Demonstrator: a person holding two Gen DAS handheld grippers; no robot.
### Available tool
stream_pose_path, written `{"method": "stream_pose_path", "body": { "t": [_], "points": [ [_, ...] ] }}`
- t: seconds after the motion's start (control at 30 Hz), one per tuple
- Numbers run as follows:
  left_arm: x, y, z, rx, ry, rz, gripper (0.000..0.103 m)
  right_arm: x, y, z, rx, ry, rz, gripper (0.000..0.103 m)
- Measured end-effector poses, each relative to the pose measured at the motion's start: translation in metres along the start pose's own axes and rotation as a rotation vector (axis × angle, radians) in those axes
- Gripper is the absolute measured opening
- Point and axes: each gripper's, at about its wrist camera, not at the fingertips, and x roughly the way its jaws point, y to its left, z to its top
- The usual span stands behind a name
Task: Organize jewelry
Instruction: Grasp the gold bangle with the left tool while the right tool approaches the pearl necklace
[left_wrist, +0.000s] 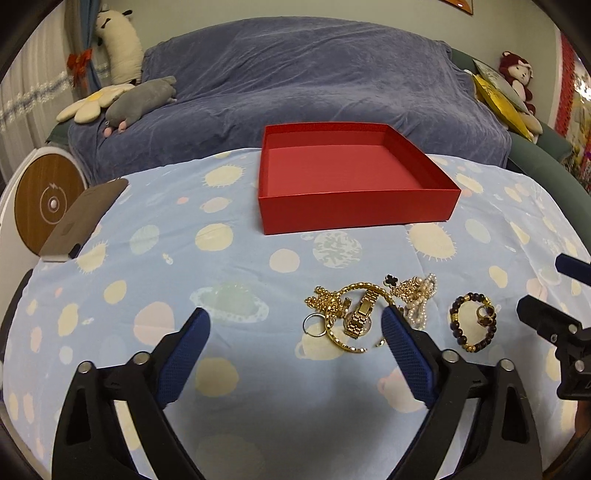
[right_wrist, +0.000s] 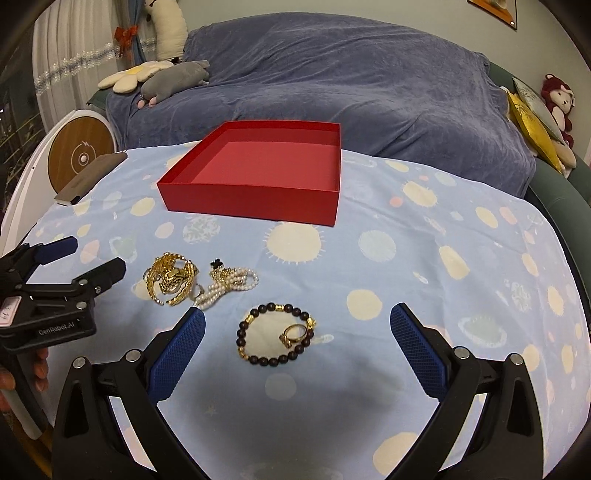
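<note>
Lettering "GenRobot.AI" marks left gripper (right_wrist: 88, 258) body.

Two fisheye wrist views, side by side, low over the blue patterned cloth (left_wrist: 236, 258), angled down toward twelve o'clock. Left view: near the gold jewelry pile (left_wrist: 351, 314), red box (left_wrist: 354, 206) at twelve, right gripper (left_wrist: 543, 295) entering at three. Right view: close above the dark bead bracelet (right_wrist: 275, 334), left gripper (right_wrist: 88, 258) at nine. Shared: box, jewelry, cloth, covered sofa (right_wrist: 351, 74).

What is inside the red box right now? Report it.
Nothing visible: the red box shows a bare floor. The strip behind its near wall is hidden. All jewelry, including the beaded bracelet, lies outside on the cloth.
</note>
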Motion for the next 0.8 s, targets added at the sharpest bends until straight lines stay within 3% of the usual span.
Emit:
{"method": "stream_pose_path", "body": {
  "t": [0.1,0.17,0.27,0.53,0.7,0.8],
  "points": [
    [0.019,0.002,-0.002,-0.036,0.062,-0.041,0.065,0.014,-0.005,-0.008,0.028,0.049,-0.018,0.098],
    [0.027,0.003,-0.003,-0.060,0.079,-0.073,0.063,0.021,-0.006,-0.011,0.051,0.084,0.032,0.098],
    [0.036,-0.001,-0.005,-0.046,0.087,-0.066,0.062,0.026,-0.003,-0.010,0.016,0.104,0.012,0.098],
    [0.044,-0.008,-0.003,-0.032,0.078,-0.089,0.042,0.032,0.002,-0.007,-0.002,0.122,0.029,0.098],
    [0.041,-0.016,-0.002,-0.007,0.081,-0.144,0.005,0.033,0.007,-0.011,-0.026,0.128,0.030,0.098],
    [0.040,-0.020,-0.004,0.004,0.085,-0.170,0.001,0.032,0.008,-0.011,-0.031,0.124,0.027,0.098]
  ]
}}
